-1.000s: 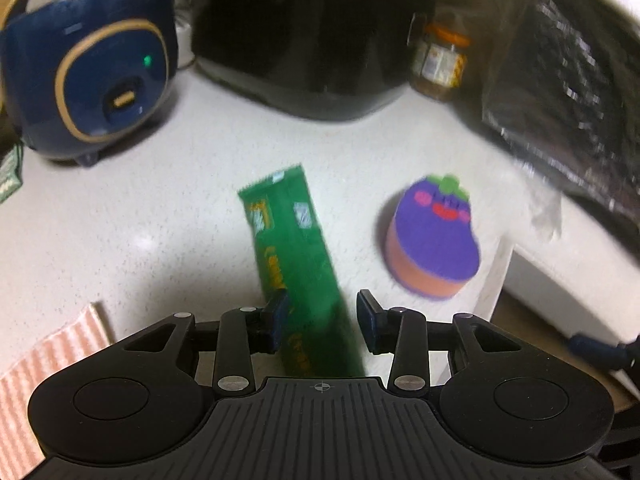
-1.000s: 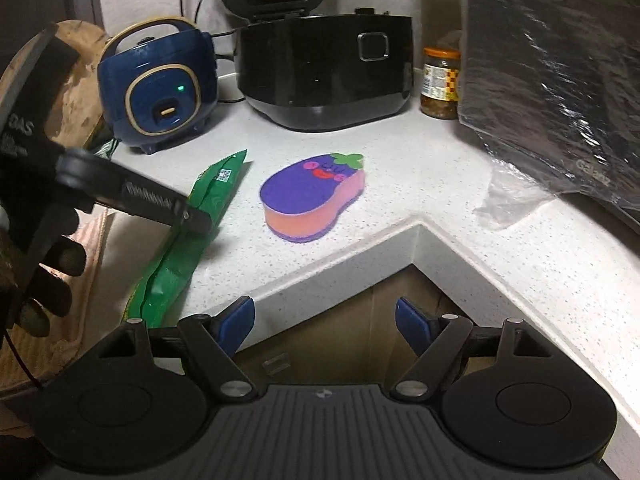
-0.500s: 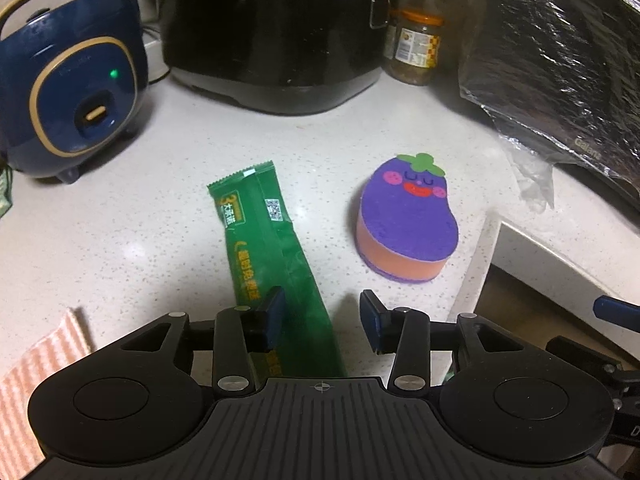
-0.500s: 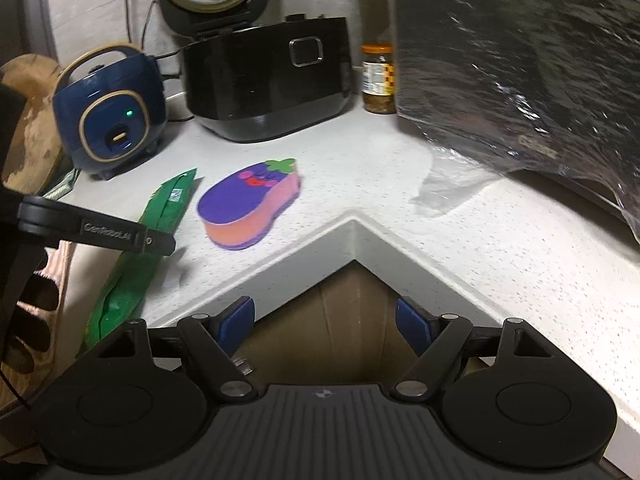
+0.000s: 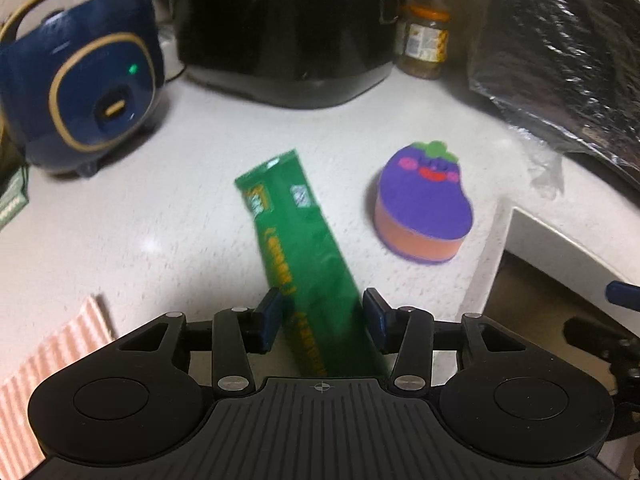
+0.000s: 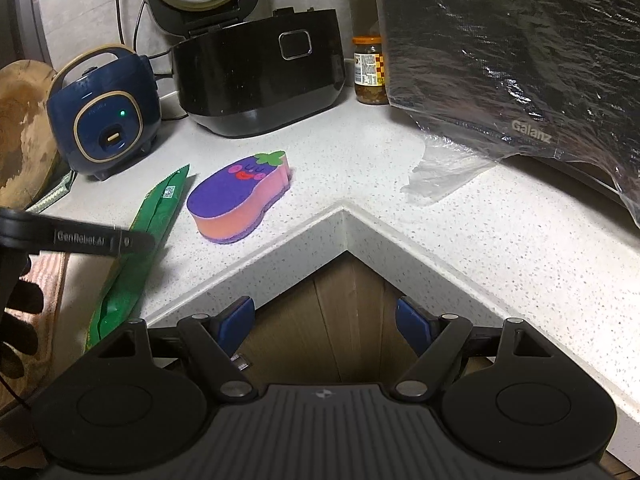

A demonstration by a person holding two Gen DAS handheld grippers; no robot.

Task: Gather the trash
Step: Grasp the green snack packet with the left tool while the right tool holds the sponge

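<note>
Countertop (image 6: 360, 168) with green wrapper (image 5: 304, 248) between the opening, untouching jaws of left gripper (image 5: 320, 316), left of eggplant sponge (image 5: 424, 208); right gripper (image 6: 324, 324) spread, empty.

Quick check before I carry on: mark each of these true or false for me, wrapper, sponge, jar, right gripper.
1. The green wrapper lies between the left gripper jaws, which are opening. True.
2. The eggplant sponge sits on top of the wrapper. False: it rests beside it on the counter.
3. The right gripper holds the jar. False: its jaws are open and empty; the jar stands by the black cooker.
4. The blue cooker shows a green light. True.
</note>
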